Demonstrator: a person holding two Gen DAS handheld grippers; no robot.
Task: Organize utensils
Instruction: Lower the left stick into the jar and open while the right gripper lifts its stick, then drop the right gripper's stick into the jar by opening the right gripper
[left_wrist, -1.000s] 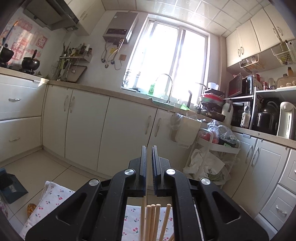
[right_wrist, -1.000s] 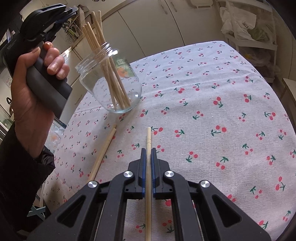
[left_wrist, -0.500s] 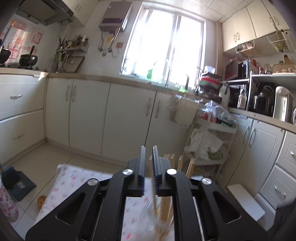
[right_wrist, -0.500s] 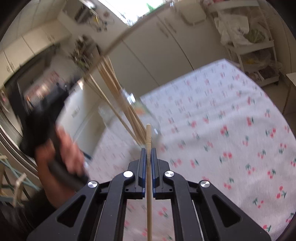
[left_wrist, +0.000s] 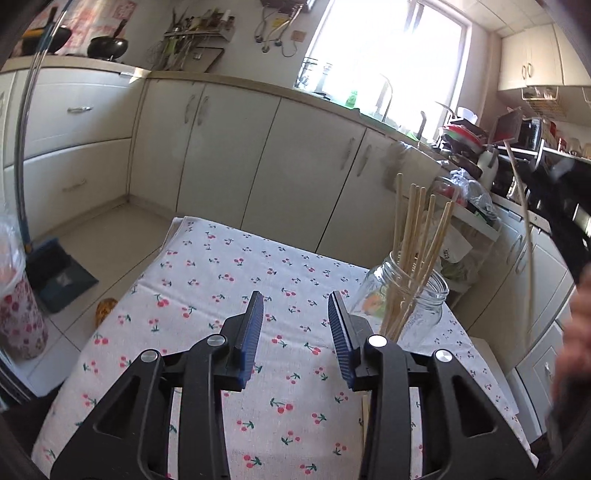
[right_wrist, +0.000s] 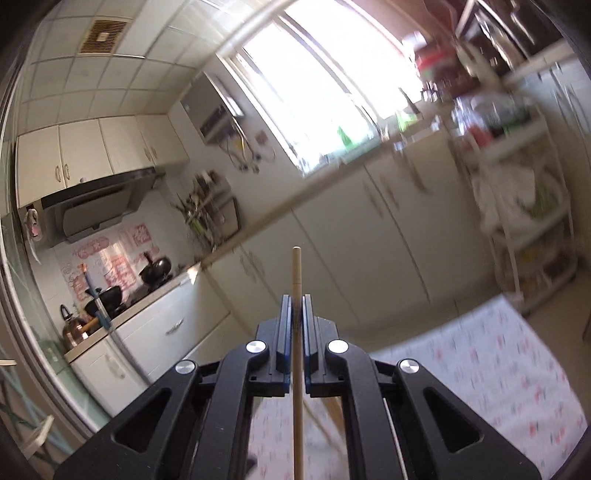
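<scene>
This is a home kitchen. Cream base cabinets (left_wrist: 229, 155) run under a countertop along two walls, with a bright window (left_wrist: 388, 55) above a sink tap (left_wrist: 386, 96), a range hood (right_wrist: 99, 210) over black woks (right_wrist: 155, 273) and a kettle (right_wrist: 74, 328), and a utensil rack (left_wrist: 195, 33) on the wall. A table with a cherry-print tablecloth (left_wrist: 207, 295) stands in the middle, and a shelf cart (right_wrist: 524, 221) holds bags and household clutter.

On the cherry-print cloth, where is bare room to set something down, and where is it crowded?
The tablecloth is bare from its far-left corner across to the glass jar. It is crowded at the right: the jar of chopsticks and a loose chopstick lying below it.
</scene>
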